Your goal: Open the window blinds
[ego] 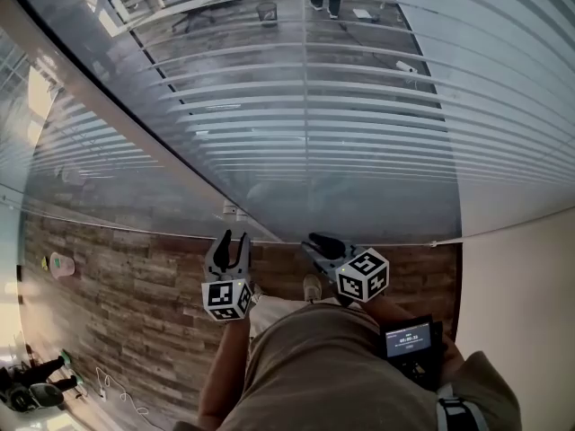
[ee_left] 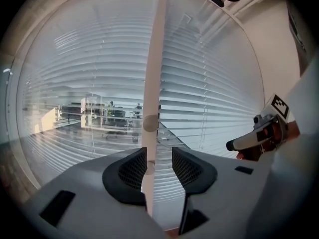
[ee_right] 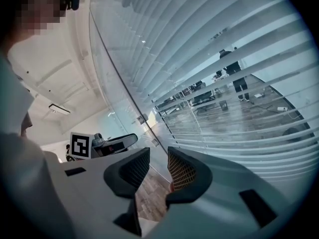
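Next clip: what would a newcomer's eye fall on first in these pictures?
The white blinds fill the view ahead, with an office visible through the slats. In the left gripper view a white upright bar shows between the open jaws of the left gripper. The right gripper hangs open beside it, above the wood floor.

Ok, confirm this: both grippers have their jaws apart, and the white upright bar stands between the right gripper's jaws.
Wrong gripper. The white upright bar stands between the left gripper's jaws, as the left gripper view shows; the right gripper holds nothing. Both are open.
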Demonstrator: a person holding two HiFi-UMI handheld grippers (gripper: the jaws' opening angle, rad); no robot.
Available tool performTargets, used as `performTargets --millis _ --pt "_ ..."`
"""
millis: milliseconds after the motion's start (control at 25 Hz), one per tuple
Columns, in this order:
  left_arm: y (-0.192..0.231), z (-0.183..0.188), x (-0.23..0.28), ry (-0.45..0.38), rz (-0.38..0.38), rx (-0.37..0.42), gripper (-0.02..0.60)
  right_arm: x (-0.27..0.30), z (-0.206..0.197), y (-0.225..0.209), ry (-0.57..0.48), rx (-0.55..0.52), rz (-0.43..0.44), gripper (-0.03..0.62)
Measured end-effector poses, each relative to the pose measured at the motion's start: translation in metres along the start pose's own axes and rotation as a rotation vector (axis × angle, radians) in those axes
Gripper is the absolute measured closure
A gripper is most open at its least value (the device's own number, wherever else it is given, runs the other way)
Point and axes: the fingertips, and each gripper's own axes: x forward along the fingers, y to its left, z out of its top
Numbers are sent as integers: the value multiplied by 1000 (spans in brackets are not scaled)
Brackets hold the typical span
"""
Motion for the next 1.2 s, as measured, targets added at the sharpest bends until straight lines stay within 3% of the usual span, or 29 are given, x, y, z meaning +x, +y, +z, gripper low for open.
performTargets --millis 280,960,1200 --pt "-8 -20 0 27 -55 -72 423 0 -9 -1 -11 21 -1 486" --pt "-17 -23 -1 29 -141 -102 423 2 -5 10 -35 25 -34 486" --pt "-8 -13 -28 29 -215 -105 423 11 4 50 -46 13 -77 486"
